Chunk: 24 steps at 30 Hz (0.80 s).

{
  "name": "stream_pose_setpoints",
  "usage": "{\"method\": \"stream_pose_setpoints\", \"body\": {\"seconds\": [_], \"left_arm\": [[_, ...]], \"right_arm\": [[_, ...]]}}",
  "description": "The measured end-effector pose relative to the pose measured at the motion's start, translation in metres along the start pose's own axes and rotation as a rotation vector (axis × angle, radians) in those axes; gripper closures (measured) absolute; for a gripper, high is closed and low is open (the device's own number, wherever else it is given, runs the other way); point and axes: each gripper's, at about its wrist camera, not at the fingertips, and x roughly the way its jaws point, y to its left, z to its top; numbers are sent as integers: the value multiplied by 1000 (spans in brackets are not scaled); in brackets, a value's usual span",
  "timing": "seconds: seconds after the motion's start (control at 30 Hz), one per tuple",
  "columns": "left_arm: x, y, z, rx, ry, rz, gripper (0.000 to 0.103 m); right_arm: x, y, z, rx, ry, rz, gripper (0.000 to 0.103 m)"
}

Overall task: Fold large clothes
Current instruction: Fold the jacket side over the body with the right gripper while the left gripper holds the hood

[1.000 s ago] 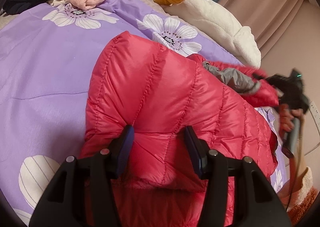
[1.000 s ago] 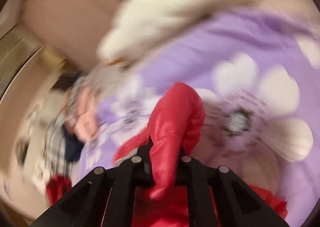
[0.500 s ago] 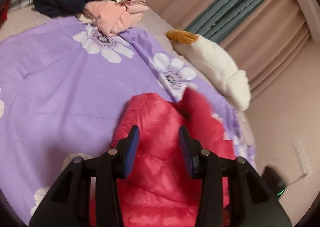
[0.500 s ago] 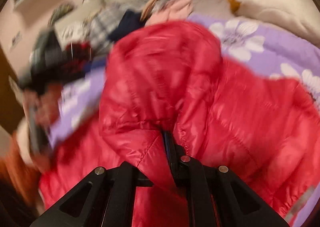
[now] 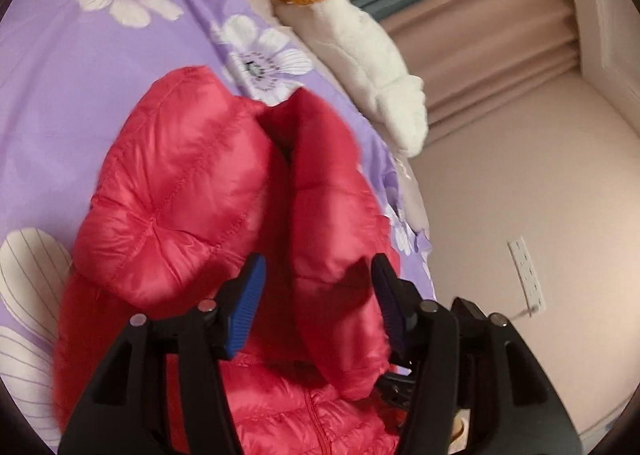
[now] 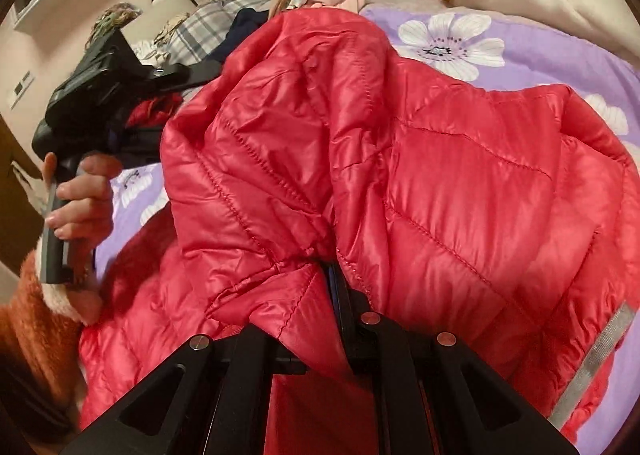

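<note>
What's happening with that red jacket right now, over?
Left gripper open over red jacket. Right gripper shut on jacket fold, lifted. White plush toy beside, apart.

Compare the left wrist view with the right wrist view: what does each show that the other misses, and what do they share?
Only the left wrist view shows the open left gripper from behind, the wall outlet and the curtains. Only the right wrist view shows the right gripper shut on the red puffer jacket, the left hand on its handle, and the pile of clothes. Both show the jacket, the purple floral bedspread and the white plush toy.
</note>
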Motion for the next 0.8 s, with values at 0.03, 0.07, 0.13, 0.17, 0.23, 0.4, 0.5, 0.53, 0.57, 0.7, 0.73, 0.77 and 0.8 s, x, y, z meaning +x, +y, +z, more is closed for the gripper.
{"method": "stream_pose_setpoints", "body": {"seconds": [0.03, 0.07, 0.13, 0.17, 0.23, 0.4, 0.5, 0.53, 0.57, 0.7, 0.73, 0.77, 0.8], "left_arm": [[-1, -2, -1, 0, 8, -33, 45], [-2, -4, -1, -6, 12, -76, 44], [-4, -8, -3, 19, -18, -142, 39], [2, -12, -4, 62, -29, -69, 42], [39, -7, -10, 90, 41, 272, 68], [64, 1, -29, 102, 96, 338, 91], [64, -18, -50, 218, 164, 431, 90], [68, -21, -57, 253, 185, 481, 90], [72, -20, -59, 257, 191, 495, 89], [71, -7, -56, 176, 191, 472, 89], [67, -2, -56, 147, 191, 451, 89], [63, 1, -56, 135, 192, 442, 89], [59, 4, -57, 126, 195, 432, 88]], "right_arm": [[1, 1, 0, -5, 4, -9, 93], [2, 0, -3, -4, 5, -14, 93], [3, 1, 0, 0, 2, -24, 93], [0, 4, -2, -3, -1, -27, 93], [-3, 6, -5, -5, -10, -32, 93], [-20, 7, -20, 5, -34, -101, 93], [-32, -5, -37, 69, -31, -90, 93], [-33, -8, -41, 91, -28, -81, 93], [-32, -9, -44, 118, -28, -75, 94], [-32, 5, -46, 98, -10, -142, 94], [-33, 8, -46, 85, -4, -154, 94], [-35, 8, -46, 82, -1, -151, 94], [-37, 4, -48, 104, -6, -131, 94]]}}
